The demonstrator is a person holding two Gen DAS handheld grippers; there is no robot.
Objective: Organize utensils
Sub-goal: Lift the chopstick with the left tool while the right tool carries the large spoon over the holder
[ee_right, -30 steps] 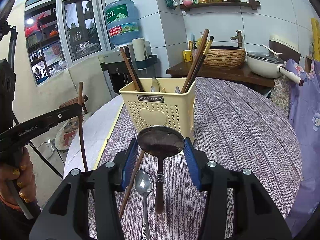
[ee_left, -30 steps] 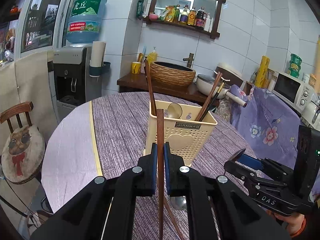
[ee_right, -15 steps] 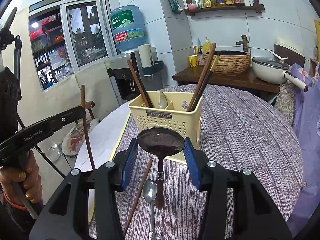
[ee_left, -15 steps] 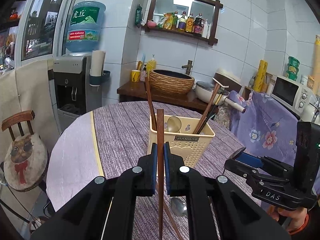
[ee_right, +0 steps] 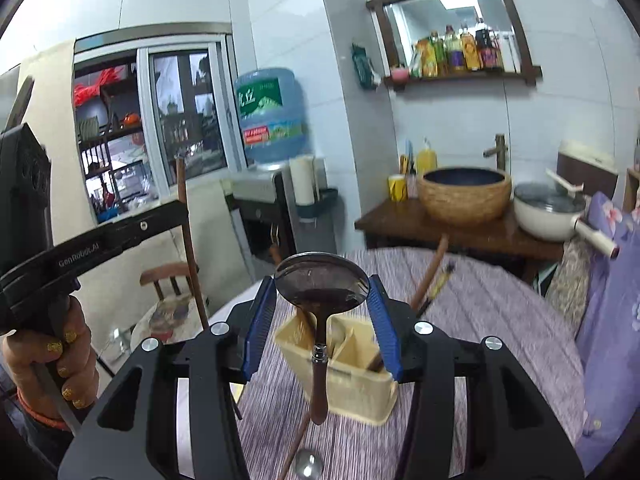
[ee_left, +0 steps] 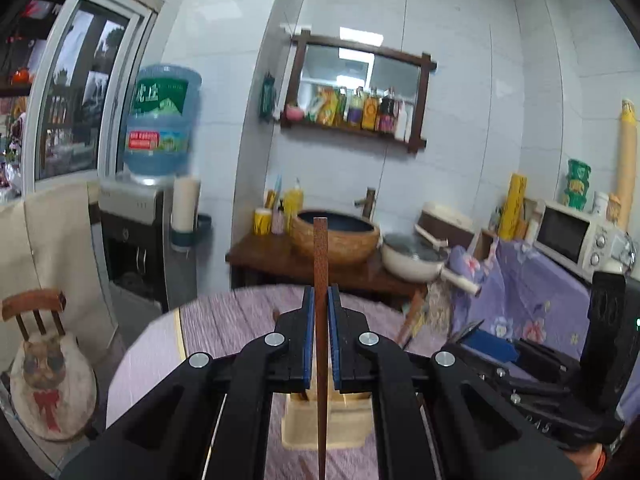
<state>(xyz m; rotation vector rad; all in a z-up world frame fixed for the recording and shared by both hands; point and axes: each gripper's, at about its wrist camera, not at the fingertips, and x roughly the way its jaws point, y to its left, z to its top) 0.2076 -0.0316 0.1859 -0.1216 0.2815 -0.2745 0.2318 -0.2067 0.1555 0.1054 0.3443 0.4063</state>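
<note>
Change since earlier frame: both grippers have risen; the cream perforated plastic utensil caddy (ee_right: 340,368) now sits low in each view, below the fingers, where it stood mid-frame before.
Left gripper (ee_left: 319,312): jaws closed to a narrow slit on a dark brown wooden chopstick (ee_left: 320,264), held upright, its square end above the fingertips at frame centre.
Right gripper (ee_right: 322,312): jaws wide, clamping the bowl of a dark metal ladle-shaped spoon with a wooden handle (ee_right: 320,284); handle hangs down over the caddy.
Caddy location: on the purple striped tablecloth (ee_right: 500,320), lower centre of the right wrist view; other chopsticks (ee_right: 430,276) lean from its right compartment.
Handling, chopstick: judged light, stiff, smooth; liable to pivot in the pads. Grip near mid-length, as now.
Handling, spoon: judged light and rigid; the rounded bowl edge offers little flat contact and may slip. The neck would give a firmer hold.
Surroundings: a loose steel spoon (ee_right: 306,466) and a further chopstick lie on the cloth at the bottom edge.
Obstruction: leaning chopsticks narrow the free opening; the two grippers are near each other above one caddy.
</note>
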